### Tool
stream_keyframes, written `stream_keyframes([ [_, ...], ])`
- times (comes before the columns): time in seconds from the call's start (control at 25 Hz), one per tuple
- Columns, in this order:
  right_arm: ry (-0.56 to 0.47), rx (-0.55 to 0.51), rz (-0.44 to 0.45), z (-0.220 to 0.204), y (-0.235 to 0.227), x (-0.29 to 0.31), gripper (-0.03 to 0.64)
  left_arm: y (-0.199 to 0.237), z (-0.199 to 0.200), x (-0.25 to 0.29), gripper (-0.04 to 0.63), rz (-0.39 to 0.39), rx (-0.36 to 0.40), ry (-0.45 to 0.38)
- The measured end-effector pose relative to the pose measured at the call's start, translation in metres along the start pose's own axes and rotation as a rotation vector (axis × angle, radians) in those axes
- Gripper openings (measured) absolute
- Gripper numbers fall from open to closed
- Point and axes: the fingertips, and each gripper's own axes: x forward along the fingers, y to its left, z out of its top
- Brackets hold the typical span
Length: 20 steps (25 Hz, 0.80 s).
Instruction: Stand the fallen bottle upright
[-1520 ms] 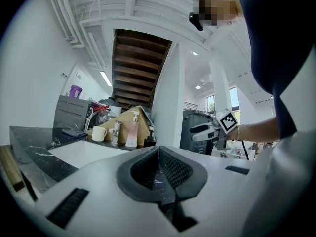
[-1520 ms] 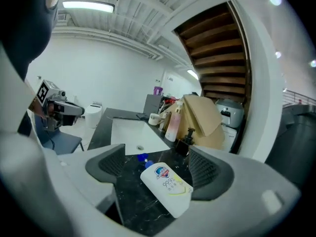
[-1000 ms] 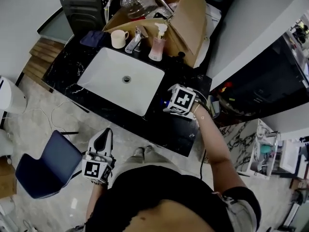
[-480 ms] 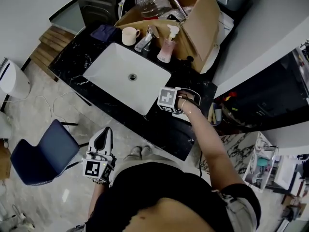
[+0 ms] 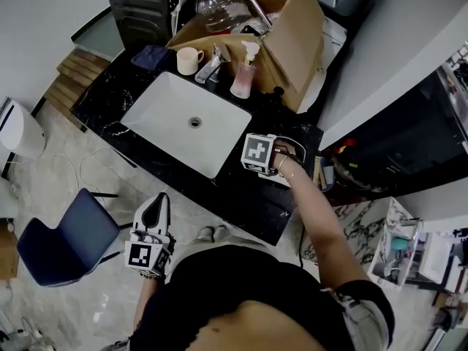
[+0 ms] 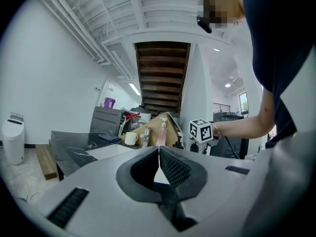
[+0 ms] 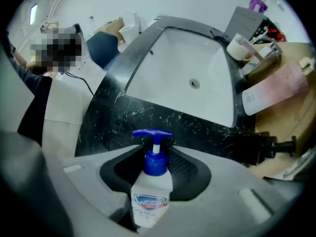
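In the right gripper view a small white pump bottle [image 7: 152,191] with a blue pump head sits between the dark pads of my right gripper [image 7: 155,157]. The jaws are closing and press on its sides. The gripper points down at the black marble counter [image 7: 148,115]. In the head view that gripper [image 5: 278,165] is over the counter just right of the sink, and the hand and marker cube hide the bottle. My left gripper [image 5: 156,202] hangs low in front of the counter, its jaws shut on nothing [image 6: 158,149].
A white sink [image 5: 168,108] is set into the black counter [image 5: 248,199]. Behind it stand a cup [image 5: 188,59], a faucet [image 5: 209,63], a pink pump bottle [image 5: 241,79] and an open cardboard box [image 5: 292,35]. A blue chair [image 5: 62,243] stands at lower left.
My right gripper has shifted a little left and sunk toward the counter beside the sink, and its marker cube has turned. The left gripper has stayed where it was.
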Motion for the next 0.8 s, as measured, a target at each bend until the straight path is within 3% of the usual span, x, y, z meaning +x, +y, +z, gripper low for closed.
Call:
stream_keyframes([
  [0.16, -0.213, 0.056, -0.035, 0.007, -0.005, -0.035, 0.147, -0.007, -0.001, 0.008, 0.006, -0.027, 0.005, 0.000],
  [0.28, -0.356, 0.175, -0.097, -0.005, -0.018, -0.065, 0.147, -0.012, -0.004, 0.013, 0.006, -0.054, 0.019, 0.005],
  [0.44, -0.650, 0.348, -0.198, -0.014, -0.026, -0.109, 0.146, -0.022, -0.007, 0.022, 0.006, -0.099, 0.035, 0.019],
  [0.52, -0.804, 0.434, -0.309, -0.020, -0.029, -0.126, 0.146, -0.026, -0.012, 0.024, 0.006, -0.118, 0.043, 0.034],
  [0.68, -1.082, 0.548, -0.614, -0.033, -0.018, -0.151, 0.146, -0.038, -0.008, 0.032, 0.006, -0.154, 0.032, 0.043],
  [0.8, -1.249, 0.609, -0.746, -0.037, -0.004, -0.156, 0.146, -0.043, -0.007, 0.037, 0.006, -0.178, 0.034, 0.046],
])
